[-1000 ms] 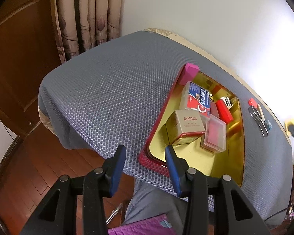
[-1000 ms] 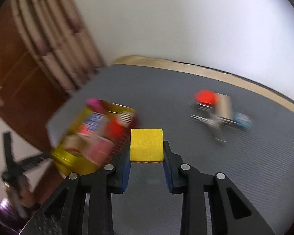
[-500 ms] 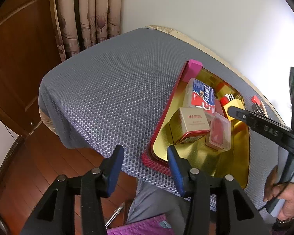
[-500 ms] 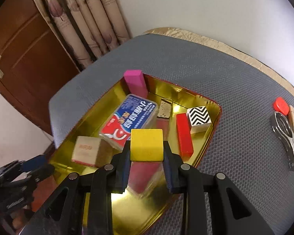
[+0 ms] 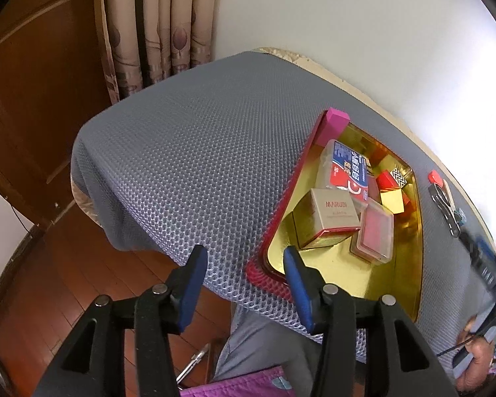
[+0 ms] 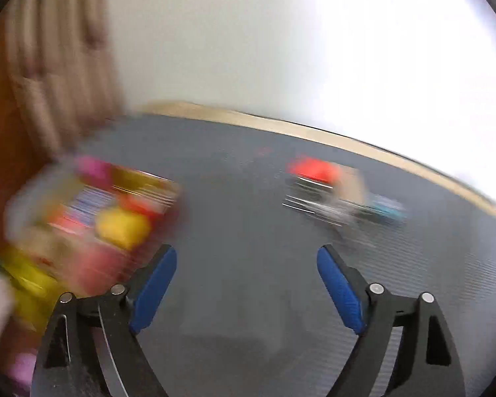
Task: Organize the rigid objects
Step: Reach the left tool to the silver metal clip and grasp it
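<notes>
A gold tray with a red rim sits on the grey mat and holds a pink block, a blue-and-red card box, a beige box, a clear red case, a red block, a zigzag cube and a yellow cube. My left gripper is open and empty at the tray's near corner. My right gripper is open and empty above bare mat; its view is blurred, with the tray and yellow cube at left.
A metal clip with a red cap and small items lie on the mat right of the tray; they also show blurred in the right wrist view. The table edge, wooden floor, curtain and door are at left. A white wall is behind.
My right gripper has let go of the yellow cube in the tray, opened wide and swung away to the right. The left gripper has barely moved.
</notes>
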